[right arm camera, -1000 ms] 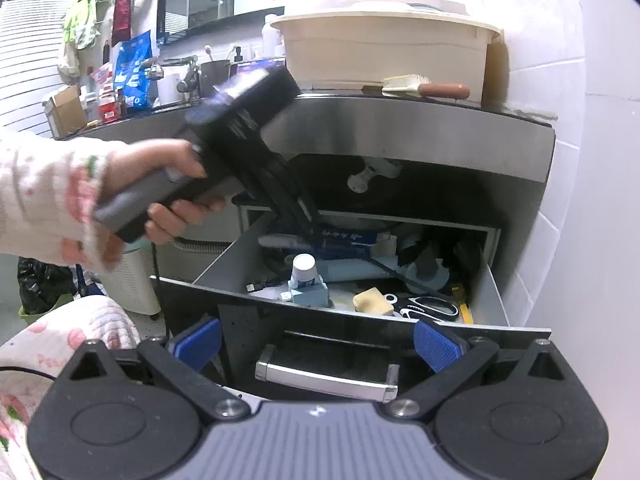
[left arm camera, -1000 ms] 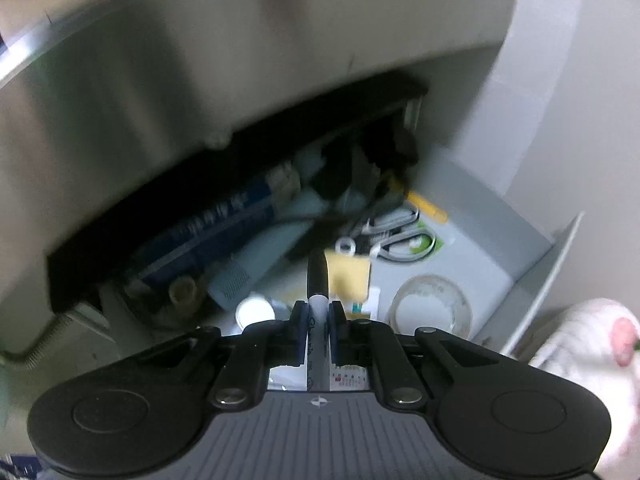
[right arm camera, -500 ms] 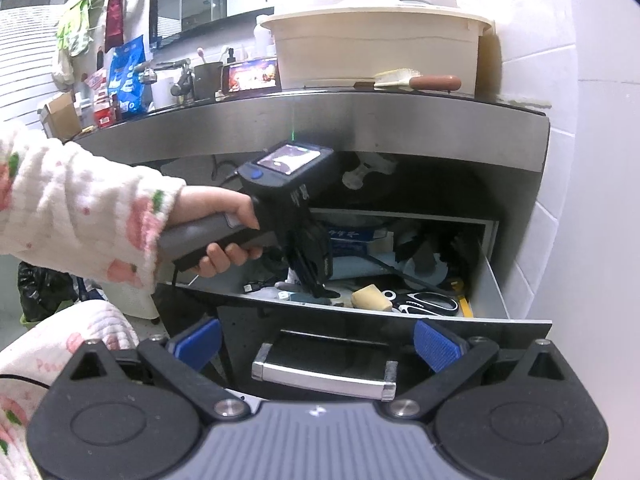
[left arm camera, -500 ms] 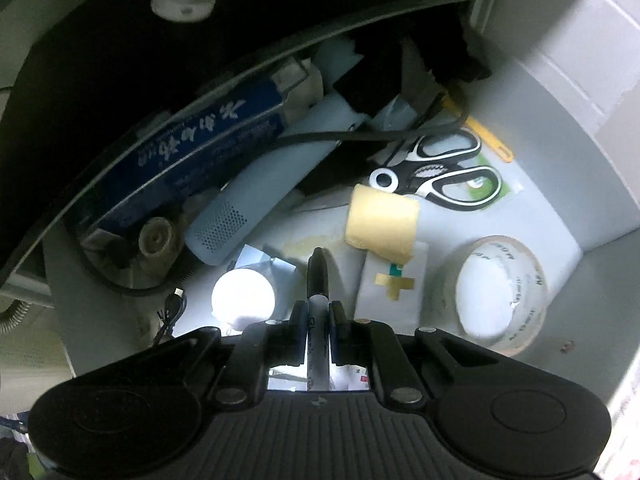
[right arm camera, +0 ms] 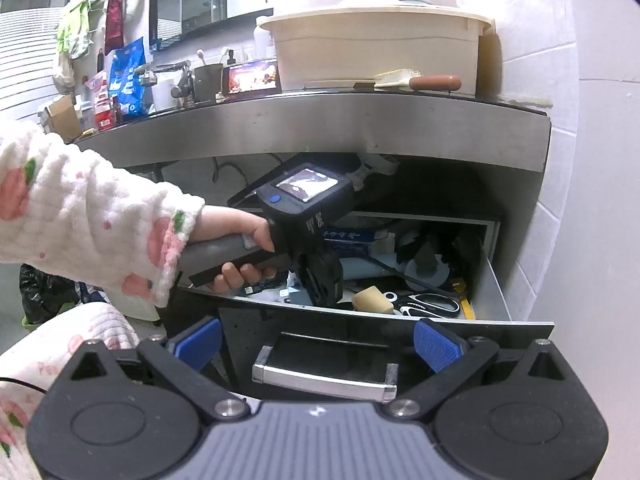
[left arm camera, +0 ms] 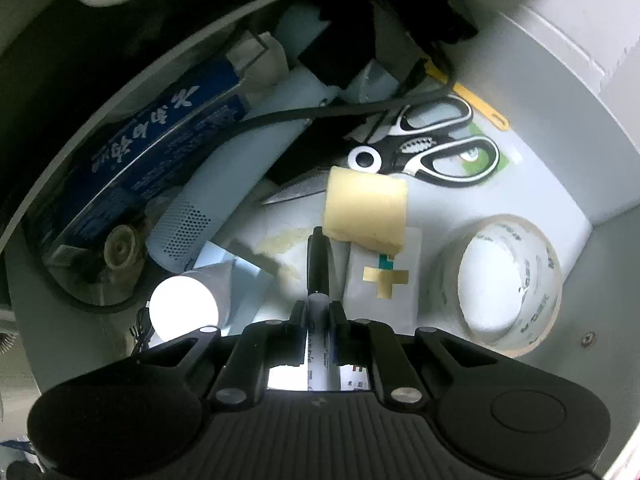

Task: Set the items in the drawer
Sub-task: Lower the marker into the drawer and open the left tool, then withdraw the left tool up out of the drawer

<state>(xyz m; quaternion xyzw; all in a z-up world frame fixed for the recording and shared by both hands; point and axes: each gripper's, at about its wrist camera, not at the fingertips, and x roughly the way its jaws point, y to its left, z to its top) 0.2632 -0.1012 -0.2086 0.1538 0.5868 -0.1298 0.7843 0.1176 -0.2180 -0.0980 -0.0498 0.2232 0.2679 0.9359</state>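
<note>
My left gripper [left arm camera: 318,312] is shut on a marker pen [left arm camera: 318,268] with a black cap and white barrel, pointing down into the open grey drawer [left arm camera: 520,152]. The pen tip hangs just above the drawer floor, beside a yellow sponge [left arm camera: 366,210] and a white packet with a gold cross [left arm camera: 386,284]. In the right wrist view the left gripper [right arm camera: 324,280] reaches into the drawer [right arm camera: 496,280], held by a hand in a floral sleeve [right arm camera: 92,216]. My right gripper [right arm camera: 318,346] stands open in front of the drawer's metal handle [right arm camera: 324,376], holding nothing.
The drawer holds scissors [left arm camera: 436,152], a clear tape roll [left arm camera: 504,280], a blue box [left arm camera: 152,140], a pale perforated cylinder [left arm camera: 224,184], a white-capped bottle [left arm camera: 184,312] and a black cable [left arm camera: 320,114]. A steel counter [right arm camera: 360,128] overhangs it, carrying a cream tub [right arm camera: 376,48].
The left gripper went from above the drawer down inside it, carrying the pen closer to the floor. The right gripper held still.
</note>
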